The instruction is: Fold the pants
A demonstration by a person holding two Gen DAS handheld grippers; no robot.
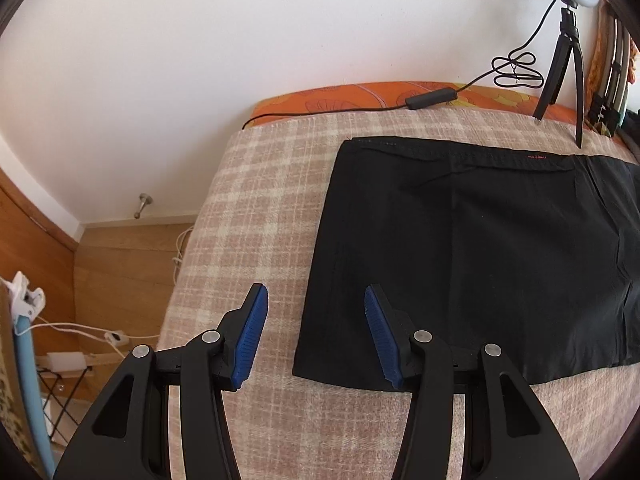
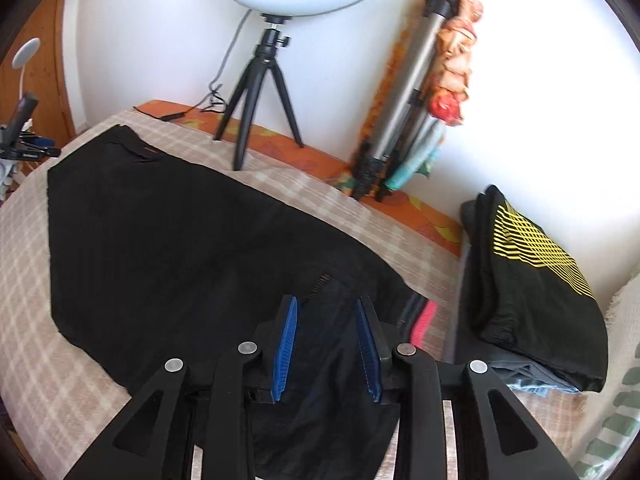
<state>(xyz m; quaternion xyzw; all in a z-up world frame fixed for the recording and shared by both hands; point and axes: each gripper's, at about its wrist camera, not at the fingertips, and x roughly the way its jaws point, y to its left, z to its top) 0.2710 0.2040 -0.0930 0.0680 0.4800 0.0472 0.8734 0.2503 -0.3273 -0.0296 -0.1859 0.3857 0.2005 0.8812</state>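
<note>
The black pants (image 1: 472, 248) lie flat on a checked blanket (image 1: 248, 208) on the bed. My left gripper (image 1: 316, 304) is open and empty, hovering over the near left corner of the pants, with blue pads (image 1: 252, 336). In the right wrist view the pants (image 2: 192, 248) spread from far left to under my right gripper (image 2: 326, 312). That gripper is open over the zipper end, and black cloth lies between and below its blue pads (image 2: 286, 344). I cannot tell whether the pads touch the cloth.
A ring light on a small black tripod (image 2: 260, 92) stands at the bed's far edge, its cable (image 1: 432, 102) trailing left. A larger folded tripod (image 2: 404, 112) leans on the wall. A stack of folded dark clothes (image 2: 532, 292) sits to the right. The floor (image 1: 120, 272) drops off left.
</note>
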